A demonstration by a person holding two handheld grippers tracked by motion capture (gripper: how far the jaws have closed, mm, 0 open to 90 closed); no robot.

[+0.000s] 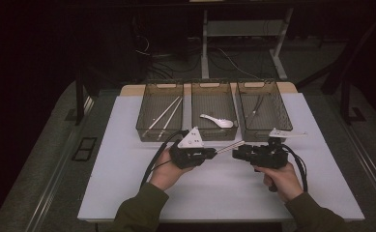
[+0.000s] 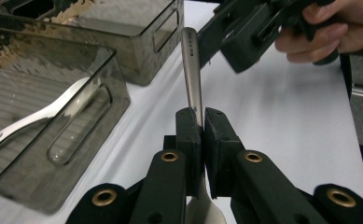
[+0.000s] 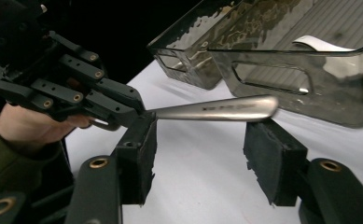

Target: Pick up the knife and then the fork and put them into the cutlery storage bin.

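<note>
Forearms in dark sleeves enter from the near edge, each hand carrying a claw above the white surface (image 1: 127, 193). Left claw (image 1: 213, 152): jaws together, clamped on the neck of a metal utensil (image 2: 192, 74), whose handle projects rightward; its broad end, seemingly a spoon bowl, lies near the camera beneath the jaws in the left gripper view. Right claw (image 1: 236, 154): jaws apart, with the utensil handle (image 3: 216, 109) passing between them; the pads (image 3: 272, 156) straddle the handle without pressing on it. Both claws meet just above the middle of the surface, near the trays.

Beyond them, at the far side, stand three smoky transparent trays in a row. Left tray (image 1: 149, 130) holds pale chopsticks (image 1: 165, 115); middle tray (image 1: 214, 135) holds a white spoon (image 1: 218, 121); right tray (image 1: 284, 123) holds a thin dark item, too dim to identify.

Progress, as judged: sorting appears partly done, since each tray already contains something. A hand-over of the metal utensil from left claw to right appears under way; remaining are the right claw's grip, the left's release, and placement in a tray.
</note>
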